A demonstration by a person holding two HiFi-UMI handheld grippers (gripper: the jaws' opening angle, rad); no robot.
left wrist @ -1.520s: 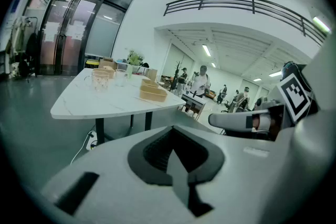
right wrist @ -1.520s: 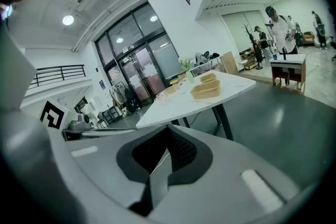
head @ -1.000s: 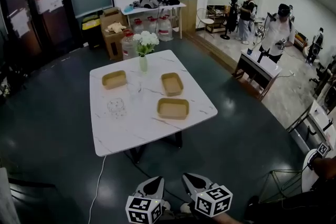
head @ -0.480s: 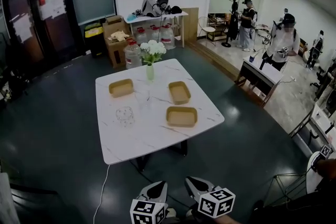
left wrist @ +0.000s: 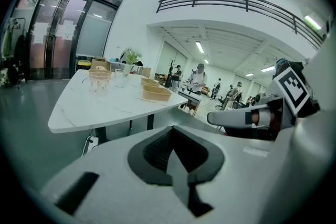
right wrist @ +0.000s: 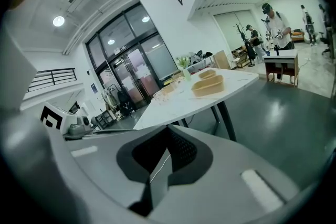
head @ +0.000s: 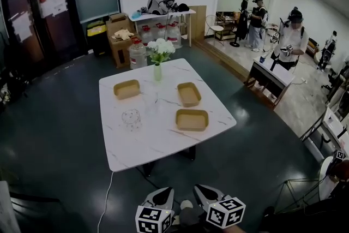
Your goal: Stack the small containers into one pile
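Grippers are both closed with nothing between the jaws: left gripper (head: 164, 191) and right gripper (head: 202, 189) hang side by side at the bottom of the head view, well short of the table (head: 163, 156). On it three tan containers lie apart: a far left container (head: 126, 89), a far right container (head: 188, 94) and a near container (head: 192, 119). They look light, thin-walled and slightly flexible, likely easy to dent, so a gentle pinch on one rim should lift each
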